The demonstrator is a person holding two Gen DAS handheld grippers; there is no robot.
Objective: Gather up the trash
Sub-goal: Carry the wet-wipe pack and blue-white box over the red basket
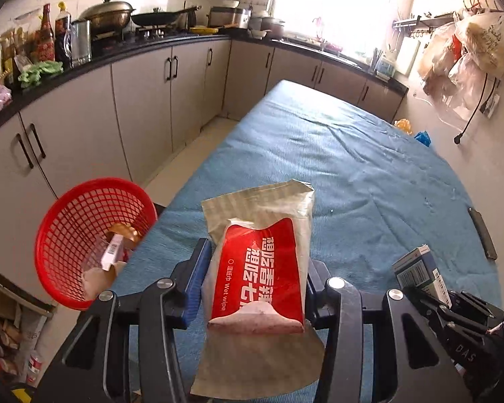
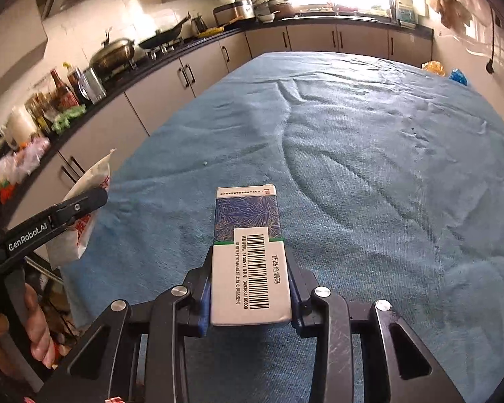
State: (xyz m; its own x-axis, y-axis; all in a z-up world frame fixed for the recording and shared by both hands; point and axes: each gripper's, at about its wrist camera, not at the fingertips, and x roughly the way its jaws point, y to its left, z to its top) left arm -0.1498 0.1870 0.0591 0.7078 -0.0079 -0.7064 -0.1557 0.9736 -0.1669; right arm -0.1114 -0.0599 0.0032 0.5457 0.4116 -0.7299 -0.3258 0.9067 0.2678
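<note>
My left gripper (image 1: pixel 257 262) is shut on a red and white wet wipe packet (image 1: pixel 260 262), which stands up between the blue pads above the blue tablecloth (image 1: pixel 352 168). The same packet (image 2: pixel 84 208) and the left gripper's black finger (image 2: pixel 67 213) show at the left of the right wrist view. My right gripper (image 2: pixel 250 278) is shut on a small blue and white medicine box (image 2: pixel 248 258) with a barcode label, seen again as a box (image 1: pixel 416 268) at the lower right of the left wrist view. A red mesh basket (image 1: pixel 70 235) stands off the table's left edge with some trash inside.
Grey kitchen cabinets (image 1: pixel 144 107) with a black counter run along the left and back. Plastic bags (image 1: pixel 463 53) hang on the right wall. A dark flat object (image 1: pixel 484 231) lies at the table's right edge. A hand (image 2: pixel 37 332) grips the left tool.
</note>
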